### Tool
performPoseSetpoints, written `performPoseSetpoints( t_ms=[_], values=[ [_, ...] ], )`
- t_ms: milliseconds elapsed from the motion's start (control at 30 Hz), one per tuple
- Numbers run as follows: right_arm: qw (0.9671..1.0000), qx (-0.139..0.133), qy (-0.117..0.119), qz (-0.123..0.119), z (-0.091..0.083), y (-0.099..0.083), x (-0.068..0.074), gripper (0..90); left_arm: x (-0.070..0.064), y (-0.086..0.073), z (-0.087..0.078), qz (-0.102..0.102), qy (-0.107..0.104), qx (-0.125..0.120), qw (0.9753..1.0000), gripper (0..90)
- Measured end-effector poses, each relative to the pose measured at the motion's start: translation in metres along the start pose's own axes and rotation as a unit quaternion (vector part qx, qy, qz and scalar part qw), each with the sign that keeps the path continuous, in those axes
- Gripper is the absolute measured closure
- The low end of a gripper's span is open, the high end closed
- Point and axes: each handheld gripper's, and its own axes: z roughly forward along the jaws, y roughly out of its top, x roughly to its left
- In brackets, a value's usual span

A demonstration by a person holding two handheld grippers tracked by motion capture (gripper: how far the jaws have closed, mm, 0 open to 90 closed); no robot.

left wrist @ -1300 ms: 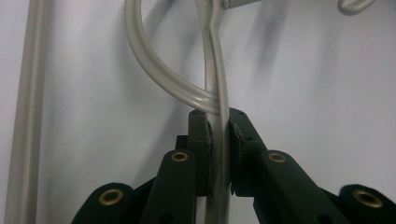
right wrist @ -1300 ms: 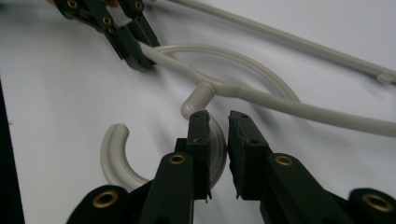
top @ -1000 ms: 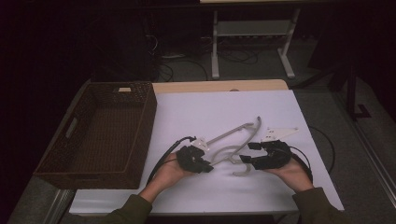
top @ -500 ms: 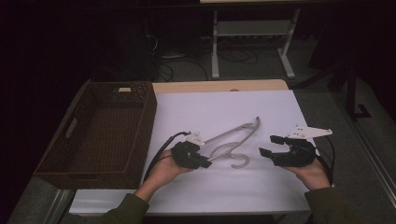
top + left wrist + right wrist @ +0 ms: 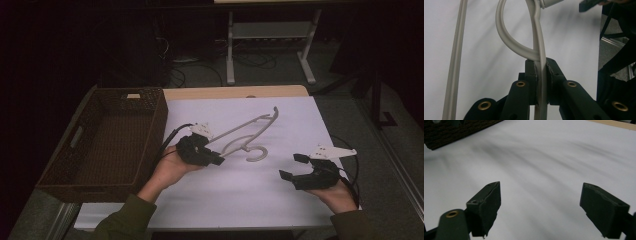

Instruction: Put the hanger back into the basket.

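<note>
Down at the lower right of the high view, your right gripper hangs over the white sheet with its jaws spread wide, nothing between them. Mid-frame, your left gripper is clamped tight on the pale grey plastic hanger, pinching the thin bar right by the curved loop; the hanger lies on the sheet, arm running toward the upper right, hook curling near the centre. Further back at left sits the dark wicker basket, looks empty inside.
</note>
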Motion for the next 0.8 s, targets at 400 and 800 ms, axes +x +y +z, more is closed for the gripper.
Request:
performPoseSetpoints(
  t_ms=[400, 800],
  values=[
    [0.9999, -0.005, -0.014, -0.008, 0.002, -0.006, 0.004, 6.5, 0.013, 0.027, -0.071, -0.006, 0.046, -0.026, 0.9986, 82.0],
    [0.9998, 0.004, -0.016, -0.012, 0.004, -0.008, 0.003, 6.5, 0.034, 0.011, -0.147, -0.032, 0.102, -0.052, 0.993, 82.0]
  ],
)
